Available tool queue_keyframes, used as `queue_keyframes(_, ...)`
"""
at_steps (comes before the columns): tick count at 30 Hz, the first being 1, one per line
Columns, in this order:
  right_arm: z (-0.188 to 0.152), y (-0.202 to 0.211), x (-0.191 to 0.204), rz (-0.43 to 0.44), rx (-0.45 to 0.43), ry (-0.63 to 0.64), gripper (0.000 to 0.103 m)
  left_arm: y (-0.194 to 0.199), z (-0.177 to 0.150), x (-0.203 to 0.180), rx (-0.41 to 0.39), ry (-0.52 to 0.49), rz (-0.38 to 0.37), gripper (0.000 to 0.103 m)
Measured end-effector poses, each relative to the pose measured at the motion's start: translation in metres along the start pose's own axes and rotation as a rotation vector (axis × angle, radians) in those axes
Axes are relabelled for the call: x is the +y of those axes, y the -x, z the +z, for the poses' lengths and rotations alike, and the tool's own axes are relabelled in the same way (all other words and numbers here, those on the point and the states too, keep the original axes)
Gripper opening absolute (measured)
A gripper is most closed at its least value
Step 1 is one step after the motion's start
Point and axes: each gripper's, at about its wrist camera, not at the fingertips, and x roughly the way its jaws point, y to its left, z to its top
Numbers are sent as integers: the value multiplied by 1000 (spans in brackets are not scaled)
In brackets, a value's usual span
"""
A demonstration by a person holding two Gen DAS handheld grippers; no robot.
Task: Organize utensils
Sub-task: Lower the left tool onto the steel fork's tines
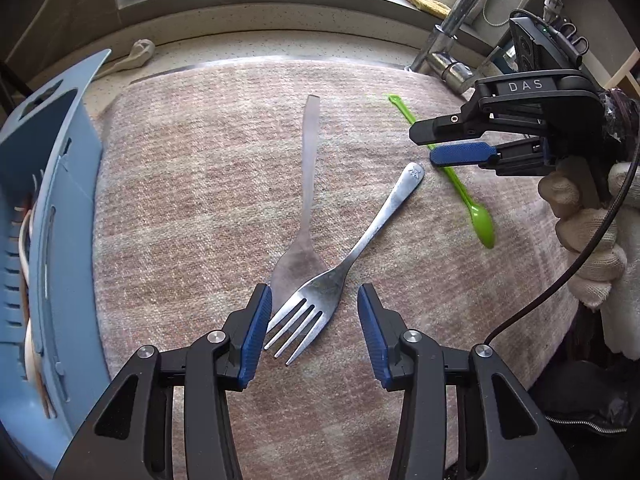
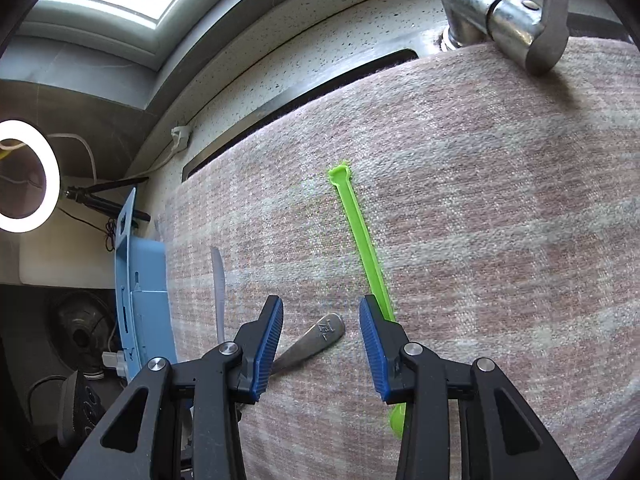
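Left gripper (image 1: 314, 320): fingers spread wide, holding nothing. The prongs of the fork (image 1: 340, 272) lie between its fingertips, the handle running away ahead and to the right. This fork crosses over the head of a second, flatter utensil (image 1: 308, 184), whose handle runs straight ahead; probably another fork, prongs hidden. The straddle suggests the upper fork is the intended pick, since it lies clear on top.

Right gripper (image 2: 322, 320): likewise wide open and empty. The green spoon (image 2: 362, 232) lies just past its right finger, handle pointing ahead, bowl back beneath the gripper. The fork's handle end sits between its fingertips. Which item it is meant for cannot be told.

Destination, in my judgement: the blue rack (image 1: 52, 208) to the left of the left gripper, already holding some utensils.

Surface: a pinkish woven cloth (image 1: 200, 160) spread flat, apparently over a sink. Beyond it, speckled counter, a tap (image 2: 508, 20), a window above.
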Motion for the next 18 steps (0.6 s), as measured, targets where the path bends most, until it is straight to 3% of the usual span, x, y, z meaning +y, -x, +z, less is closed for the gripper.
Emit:
queue_keyframes(6,-15,2,7,43,36,31,36,2,-16,-8,-8,30,-42,42)
queue_keyframes(12,-40,-21,21,103,141,55,36,17,-27,-10,-27,32,-33,42)
queue_keyframes(18,-52,-35,35,104,143,78,35,23,-40,-9,-19,23,-28,42)
